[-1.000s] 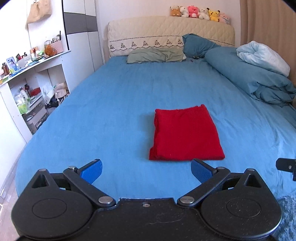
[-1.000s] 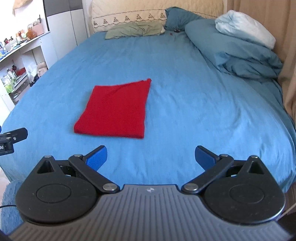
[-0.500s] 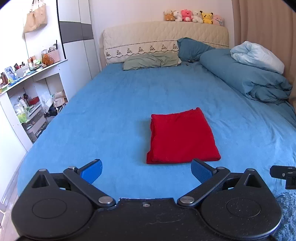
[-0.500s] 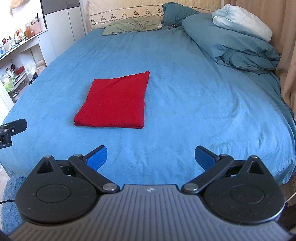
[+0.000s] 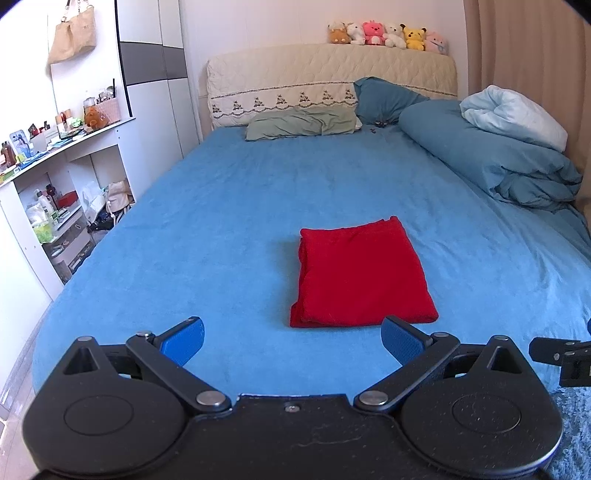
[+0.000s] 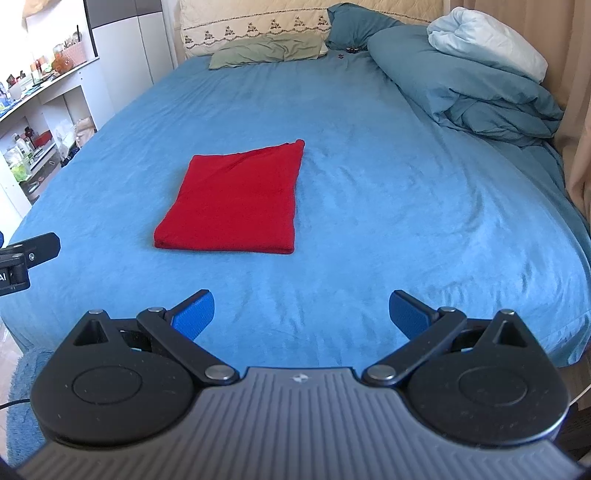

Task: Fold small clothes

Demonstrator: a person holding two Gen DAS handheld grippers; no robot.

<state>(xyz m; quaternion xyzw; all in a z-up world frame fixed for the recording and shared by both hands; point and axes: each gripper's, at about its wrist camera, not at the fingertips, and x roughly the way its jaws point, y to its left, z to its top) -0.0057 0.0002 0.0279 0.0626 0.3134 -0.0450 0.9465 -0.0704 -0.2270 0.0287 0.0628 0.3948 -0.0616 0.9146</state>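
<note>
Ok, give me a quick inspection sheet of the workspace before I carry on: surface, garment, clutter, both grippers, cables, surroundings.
Surface: blue bedsheet, smooth with slight ripples.
Job's things: folded red knit garment, a flat rectangle left of the bed's middle; layered edges at its left side in the left wrist view.
Clutter: rumpled blue duvet with a pale blue blanket on top along the right edge; green pillow at the headboard.
Grippers: left gripper and right gripper over the near edge, jaws wide apart, both empty, clear of the garment.
Cables: thin dark cable at lower left of the right wrist view.
Surroundings: white shelf unit on the left, plush toys on the headboard, beige curtain on the right.
</note>
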